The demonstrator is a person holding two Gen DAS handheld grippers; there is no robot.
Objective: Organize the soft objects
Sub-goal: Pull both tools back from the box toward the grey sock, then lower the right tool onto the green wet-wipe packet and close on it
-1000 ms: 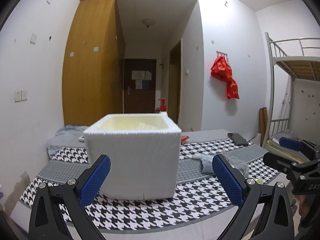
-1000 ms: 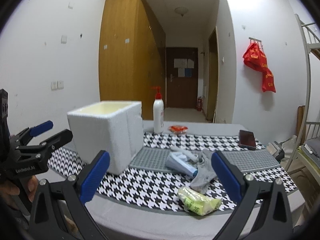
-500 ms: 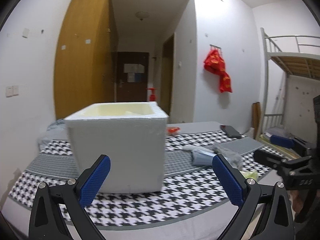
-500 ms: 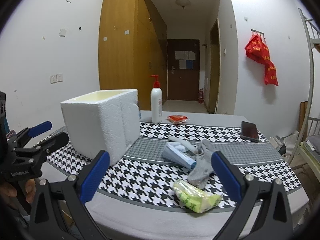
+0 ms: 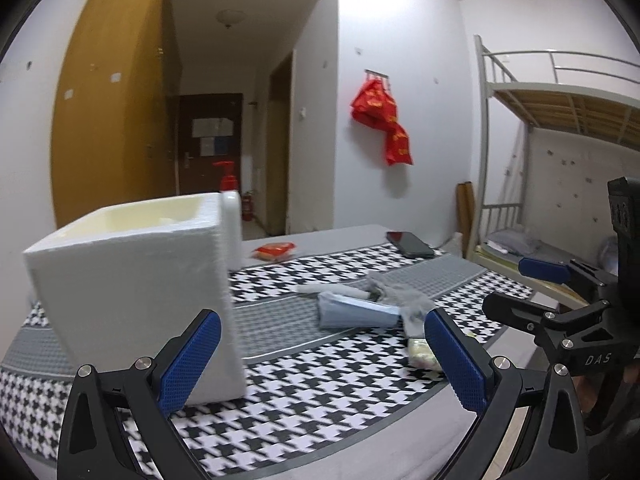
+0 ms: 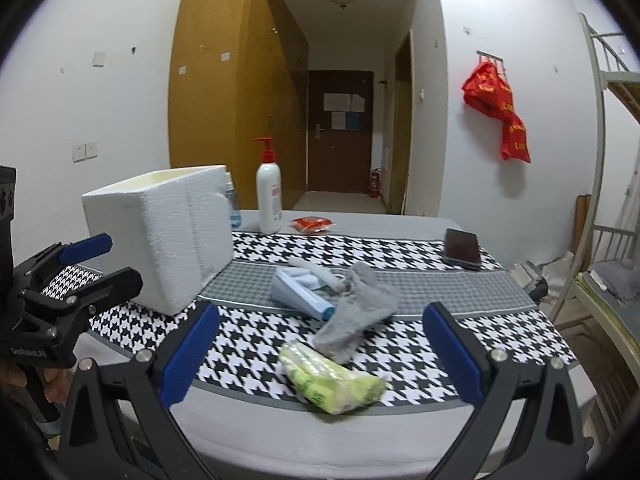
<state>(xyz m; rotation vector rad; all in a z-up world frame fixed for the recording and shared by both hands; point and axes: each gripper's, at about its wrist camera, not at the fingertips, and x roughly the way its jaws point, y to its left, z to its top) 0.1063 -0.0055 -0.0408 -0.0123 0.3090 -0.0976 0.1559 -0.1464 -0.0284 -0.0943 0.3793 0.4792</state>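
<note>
A white foam box point(image 5: 132, 280) stands open-topped on the left of the houndstooth table; it also shows in the right wrist view point(image 6: 160, 232). A grey sock point(image 6: 356, 312), a light blue tissue pack point(image 6: 300, 296), a white roll point(image 6: 316, 272) and a green-yellow packet point(image 6: 332, 378) lie in a loose pile at the table's middle and front. The pile shows in the left wrist view around the blue pack point(image 5: 356, 312). My left gripper point(image 5: 320, 360) is open and empty, just before the box's right front corner. My right gripper point(image 6: 320, 356) is open and empty, above the green packet.
A pump bottle point(image 6: 268, 196) stands behind the box. A red snack packet point(image 6: 312, 223) and a black phone point(image 6: 462, 248) lie at the back. The table's front edge point(image 6: 280, 432) is close to both grippers. A bunk bed point(image 5: 560, 140) stands at the right.
Both grippers have moved closer to the table. The left view has swung right, so the box now sits left and the pile is central. Both grippers stay open.
</note>
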